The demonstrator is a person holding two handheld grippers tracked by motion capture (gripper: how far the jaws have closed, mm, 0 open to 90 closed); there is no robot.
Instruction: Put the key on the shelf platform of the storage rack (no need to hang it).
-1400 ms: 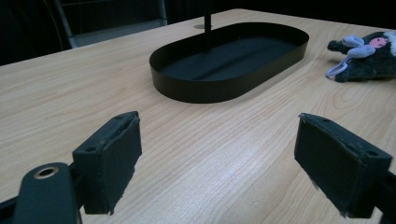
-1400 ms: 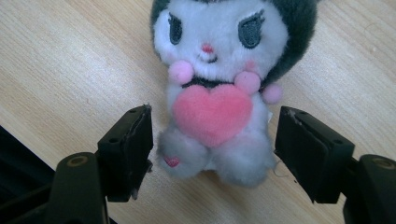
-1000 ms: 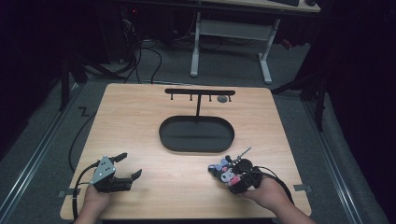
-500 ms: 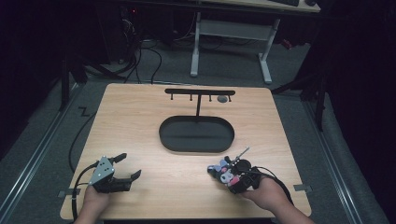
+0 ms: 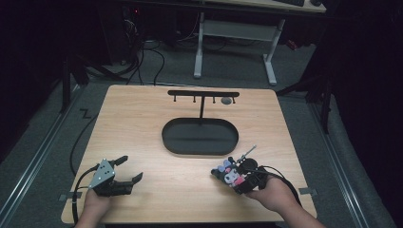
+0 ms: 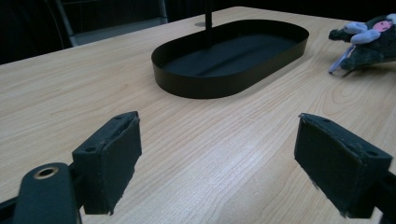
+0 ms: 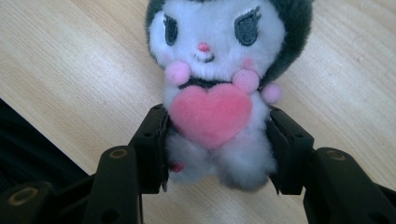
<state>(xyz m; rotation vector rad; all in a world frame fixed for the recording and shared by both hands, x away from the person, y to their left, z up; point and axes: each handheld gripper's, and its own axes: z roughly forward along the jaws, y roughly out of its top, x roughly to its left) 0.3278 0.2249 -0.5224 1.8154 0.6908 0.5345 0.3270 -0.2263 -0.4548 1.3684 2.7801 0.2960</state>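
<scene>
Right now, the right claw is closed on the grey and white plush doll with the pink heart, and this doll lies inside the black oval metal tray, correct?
Not quite. The right claw does grip the grey and white plush doll, but the high view shows it on the wooden table, in front of the black oval metal tray, not inside it.

Left hand [image 5: 97,202] enters from 6 o'clock edge of high view, holds left gripper [image 5: 127,169] low near worktop, jaws aimed toward 2 o'clock. Jaws spread wide, nothing between pads [image 6: 112,158]. Right hand [image 5: 272,192] enters from 5 o'clock, right gripper [image 5: 228,175] aimed toward 10 o'clock. Its jaws have just been closing, pads [image 7: 152,144] now pressed into both sides of plush toy [image 7: 219,93] at waist.
</scene>
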